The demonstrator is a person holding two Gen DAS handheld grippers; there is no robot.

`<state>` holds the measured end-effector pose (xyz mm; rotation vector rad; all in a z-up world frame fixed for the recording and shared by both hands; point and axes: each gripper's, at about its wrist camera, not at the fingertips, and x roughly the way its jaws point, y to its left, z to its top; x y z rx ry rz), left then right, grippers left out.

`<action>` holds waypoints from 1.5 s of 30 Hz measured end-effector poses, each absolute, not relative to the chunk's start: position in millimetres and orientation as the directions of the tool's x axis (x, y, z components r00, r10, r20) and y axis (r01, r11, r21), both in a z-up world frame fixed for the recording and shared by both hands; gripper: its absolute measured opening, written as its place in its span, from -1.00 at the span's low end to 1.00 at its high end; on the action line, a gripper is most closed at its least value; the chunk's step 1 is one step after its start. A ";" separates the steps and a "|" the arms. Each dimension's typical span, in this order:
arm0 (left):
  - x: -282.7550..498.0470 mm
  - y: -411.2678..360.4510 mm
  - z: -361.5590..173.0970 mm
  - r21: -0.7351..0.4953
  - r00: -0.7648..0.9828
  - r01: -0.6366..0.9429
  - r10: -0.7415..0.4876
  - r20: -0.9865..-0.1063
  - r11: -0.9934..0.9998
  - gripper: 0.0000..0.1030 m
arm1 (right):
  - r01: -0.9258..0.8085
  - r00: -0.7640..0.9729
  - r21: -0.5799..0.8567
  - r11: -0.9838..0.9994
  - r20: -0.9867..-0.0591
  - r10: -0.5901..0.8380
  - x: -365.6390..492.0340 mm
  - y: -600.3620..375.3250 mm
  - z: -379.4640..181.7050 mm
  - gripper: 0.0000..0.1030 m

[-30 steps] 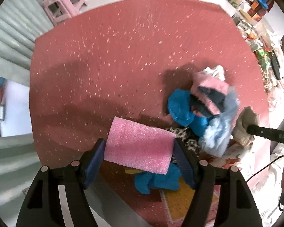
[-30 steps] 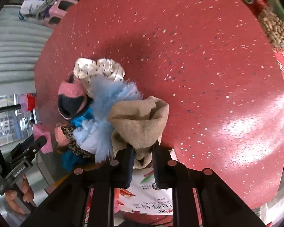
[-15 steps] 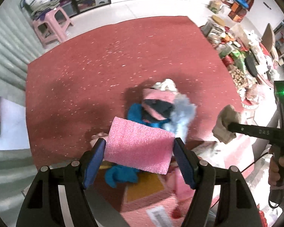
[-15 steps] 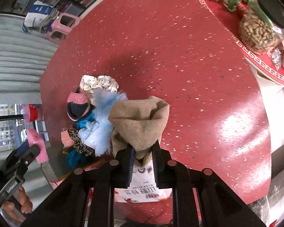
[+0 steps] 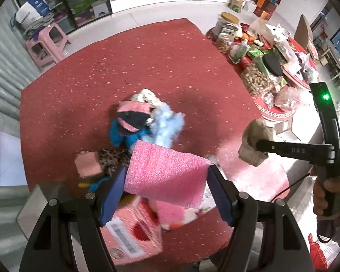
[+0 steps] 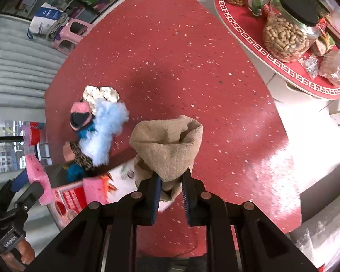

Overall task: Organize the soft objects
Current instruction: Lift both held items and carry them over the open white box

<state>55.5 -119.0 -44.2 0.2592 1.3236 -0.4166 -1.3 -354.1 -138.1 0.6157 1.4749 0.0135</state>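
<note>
The left gripper [image 5: 166, 179] pinches a pink sponge [image 5: 165, 176] above the box [image 5: 129, 233] at the table's [image 5: 147, 68] near edge. The right gripper [image 6: 170, 192] squeezes a brown cloth [image 6: 167, 145]. A soft pile [image 5: 138, 122] still waits mid-table.

Porous pink foam block [image 5: 166, 170], coarse tan burlap pouch [image 6: 167, 145], glossy speckled red tabletop [image 6: 192, 72]

pink foam block [image 5: 166, 172], tan burlap pouch [image 6: 167, 145], speckled red table [image 5: 124, 68]
</note>
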 end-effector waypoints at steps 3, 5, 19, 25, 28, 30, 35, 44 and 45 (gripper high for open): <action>38.3 -128.9 -44.0 -0.048 0.183 0.448 -0.144 -0.972 0.893 0.46 | 0.345 0.117 0.393 0.852 -0.919 0.377 -12.6 -357.3 -139.4 -0.64; 26.5 -133.1 -44.5 -0.044 0.181 0.452 -0.140 -0.973 0.891 0.46 | 0.329 0.107 0.390 0.860 -0.920 0.377 -20.4 -358.0 -140.7 -0.64; -52.1 -124.7 -71.5 -0.125 0.044 0.553 -0.178 -0.983 0.824 0.46 | 0.346 0.060 0.355 0.869 -0.932 0.358 -76.9 -327.3 -151.4 -0.64; -76.5 -107.6 -81.3 -0.174 -0.019 0.608 -0.205 -0.978 0.775 0.46 | 0.371 0.040 0.338 0.865 -0.936 0.348 -103.7 -296.6 -152.0 -0.64; -82.7 -95.3 -81.0 -0.165 -0.008 0.630 -0.206 -0.978 0.759 0.46 | 0.372 0.035 0.331 0.867 -0.938 0.344 -113.1 -281.3 -149.7 -0.64; -83.4 -84.6 -80.4 -0.173 -0.005 0.623 -0.218 -0.976 0.763 0.46 | 0.360 0.033 0.326 0.874 -0.941 0.338 -117.0 -269.4 -146.9 -0.64; -84.3 -55.9 -74.6 -0.182 0.014 0.605 -0.239 -0.971 0.775 0.46 | 0.331 0.025 0.324 0.886 -0.942 0.335 -125.0 -242.3 -141.4 -0.64; -87.6 -13.9 -69.0 -0.190 0.046 0.559 -0.259 -0.965 0.807 0.46 | 0.218 -0.006 0.315 0.924 -0.946 0.324 -128.1 -195.1 -131.6 -0.64; -87.7 -7.5 -68.6 -0.191 0.053 0.546 -0.261 -0.964 0.816 0.46 | 0.201 -0.010 0.315 0.928 -0.946 0.324 -127.4 -189.8 -131.3 -0.64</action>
